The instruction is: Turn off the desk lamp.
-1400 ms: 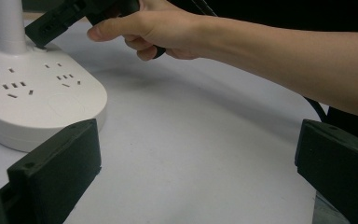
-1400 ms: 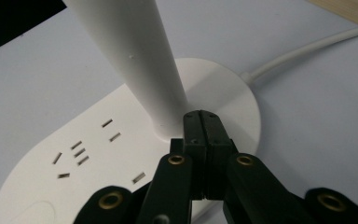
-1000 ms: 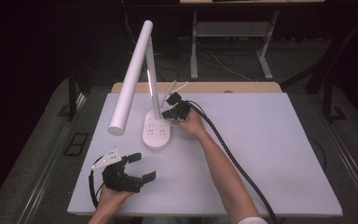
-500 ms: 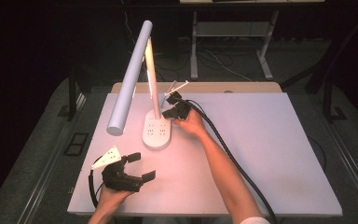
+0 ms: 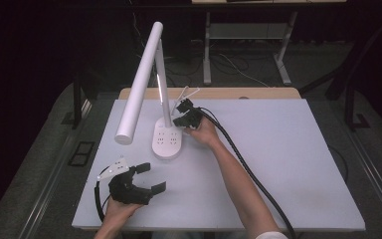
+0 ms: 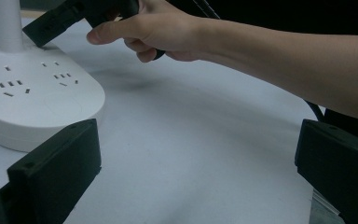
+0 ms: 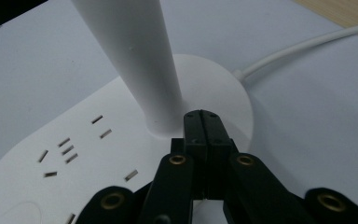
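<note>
Lamp [image 5: 151, 84] stands at about 11 o'clock from table centre, its oval socket base [image 5: 167, 142] flat on the white table [image 5: 288, 164], post upright, long tube head slanting down toward 8 o'clock. A white cord [image 7: 303, 44] leaves the base rearward.

Your right gripper [image 5: 185, 119] sits at the foot of the post, at the base's 2 o'clock edge. In the right gripper view its 2 jaws are pressed together with nothing between them, tips just beside the post [image 7: 135, 60] and over the base top; whether they touch the plastic I cannot tell.

Your left gripper [image 5: 134, 185] rests near the 7 o'clock table corner, jaws spread wide, empty, apart from the base.

Handling judgement: base looks like rigid, smooth plastic, likely weighted, so it should slide rather than tip if pushed low. The head is long and cantilevered; expect it to swing or hinge, so avoid levering on it. Best hold is probably the post low down, near the base; glossy surface may slip under hard jaws.
</note>
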### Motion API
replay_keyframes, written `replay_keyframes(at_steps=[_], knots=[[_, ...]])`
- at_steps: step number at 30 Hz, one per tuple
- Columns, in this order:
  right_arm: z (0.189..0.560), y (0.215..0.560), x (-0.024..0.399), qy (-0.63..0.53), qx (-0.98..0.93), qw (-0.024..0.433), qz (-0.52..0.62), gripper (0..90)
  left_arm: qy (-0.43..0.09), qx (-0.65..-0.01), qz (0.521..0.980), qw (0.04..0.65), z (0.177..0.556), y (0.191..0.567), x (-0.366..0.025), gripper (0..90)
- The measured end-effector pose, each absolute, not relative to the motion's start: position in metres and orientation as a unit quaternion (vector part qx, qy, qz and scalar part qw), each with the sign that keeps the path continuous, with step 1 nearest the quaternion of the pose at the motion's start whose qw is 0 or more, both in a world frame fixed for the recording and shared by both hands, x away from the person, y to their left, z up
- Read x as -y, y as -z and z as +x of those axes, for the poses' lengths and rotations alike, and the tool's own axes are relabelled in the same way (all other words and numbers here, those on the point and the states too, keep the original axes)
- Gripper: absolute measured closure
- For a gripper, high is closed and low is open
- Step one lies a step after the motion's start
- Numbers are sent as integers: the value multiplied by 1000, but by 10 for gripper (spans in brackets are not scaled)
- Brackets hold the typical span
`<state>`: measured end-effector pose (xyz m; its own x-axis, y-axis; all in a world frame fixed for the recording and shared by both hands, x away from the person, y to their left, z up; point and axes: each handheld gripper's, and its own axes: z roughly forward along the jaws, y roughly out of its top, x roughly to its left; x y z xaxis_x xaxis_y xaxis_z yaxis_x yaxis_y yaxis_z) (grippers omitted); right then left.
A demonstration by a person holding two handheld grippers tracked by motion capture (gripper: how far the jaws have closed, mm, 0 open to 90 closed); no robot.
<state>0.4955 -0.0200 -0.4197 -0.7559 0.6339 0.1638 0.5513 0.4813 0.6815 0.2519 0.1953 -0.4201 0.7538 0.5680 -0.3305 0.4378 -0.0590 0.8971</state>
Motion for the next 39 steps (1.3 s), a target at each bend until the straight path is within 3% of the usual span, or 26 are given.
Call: replay_keyframes(at_steps=[39], knots=[[493, 418, 18, -371, -859, 67, 347, 900, -53, -353, 719, 596, 254, 421, -198, 0]])
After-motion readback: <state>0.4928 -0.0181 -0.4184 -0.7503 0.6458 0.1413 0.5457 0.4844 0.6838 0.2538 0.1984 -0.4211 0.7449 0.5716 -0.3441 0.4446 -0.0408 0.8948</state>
